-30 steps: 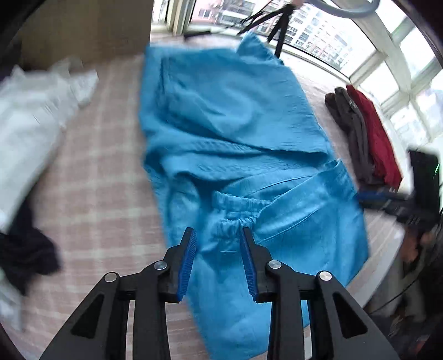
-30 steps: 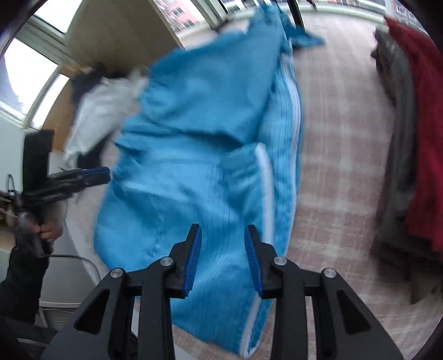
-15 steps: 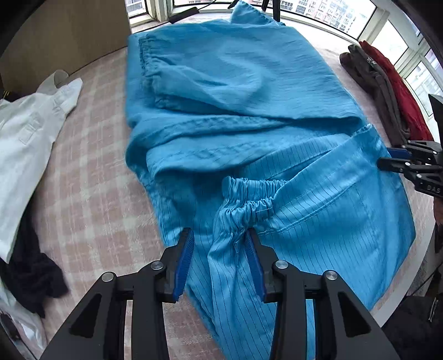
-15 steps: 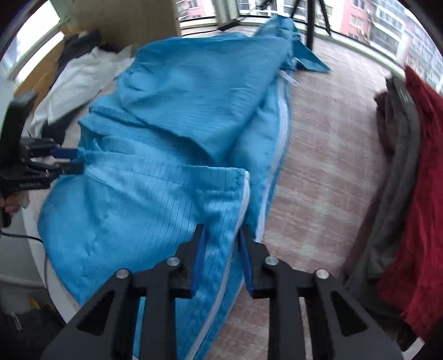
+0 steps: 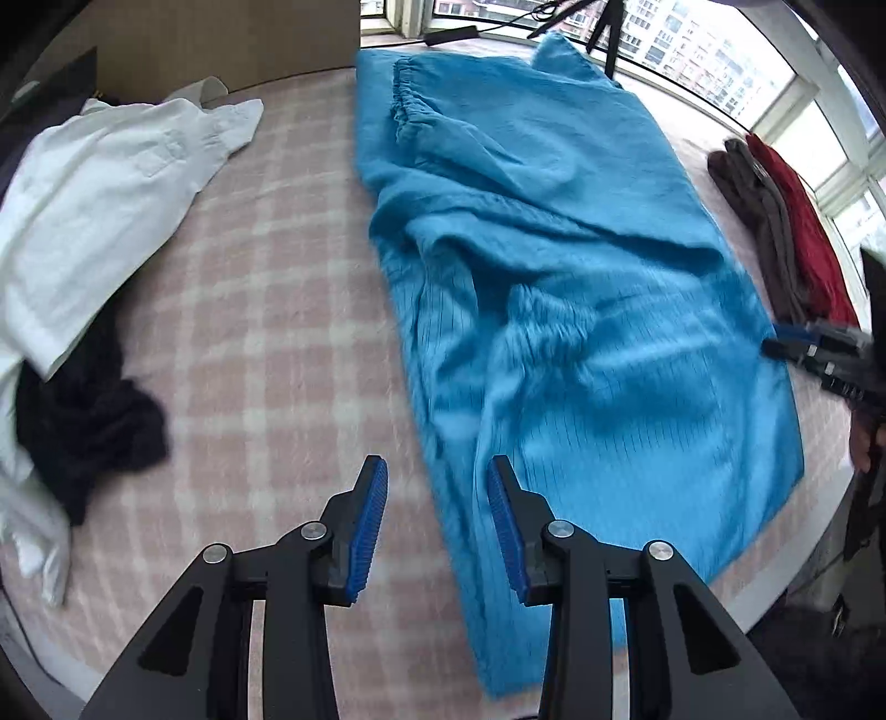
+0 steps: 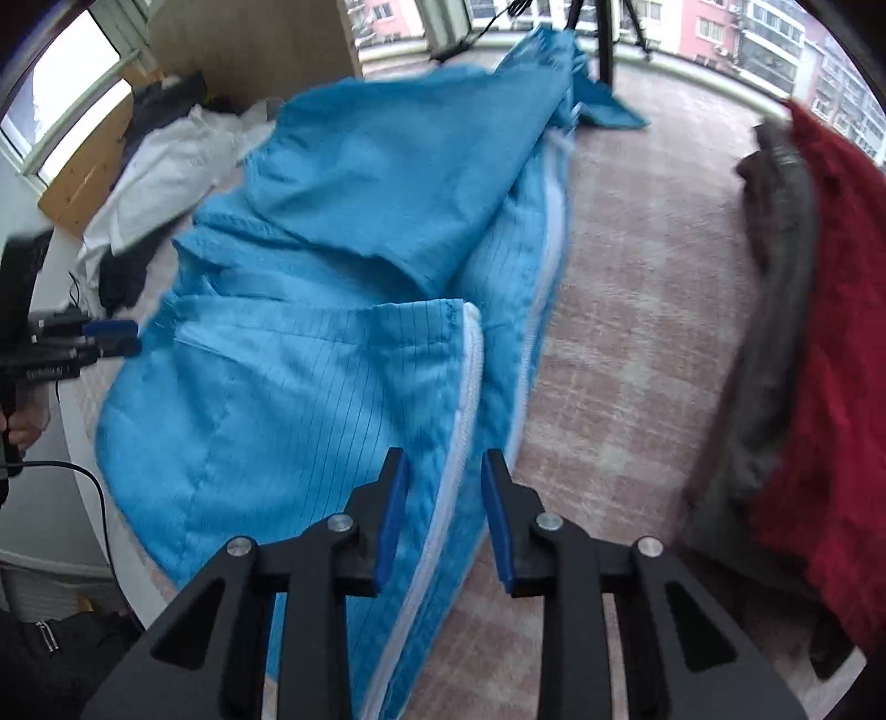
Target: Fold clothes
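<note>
A blue garment (image 5: 554, 221) with thin stripes and a white zipper (image 6: 465, 387) lies spread on the checked pink table cover (image 5: 266, 332). My left gripper (image 5: 437, 487) hangs open over the garment's left edge, holding nothing. The gathered elastic cuff (image 5: 542, 321) lies beyond the left gripper's fingertips. My right gripper (image 6: 443, 498) is open, and the folded-over zipper edge runs between its fingers. Each gripper appears in the other's view: the right gripper (image 5: 814, 354) at the garment's right side, the left gripper (image 6: 83, 338) at its left.
A white shirt (image 5: 111, 194) and a dark cloth (image 5: 83, 421) lie on the left of the table. Folded grey (image 6: 775, 332) and red (image 6: 830, 360) garments are stacked on the right. A tripod (image 6: 603, 33) stands by the far windows. The table's edge (image 6: 111, 526) is near.
My left gripper has drawn back from the elastic cuff towards the garment's left edge. My right gripper's fingers have widened a little around the zipper edge.
</note>
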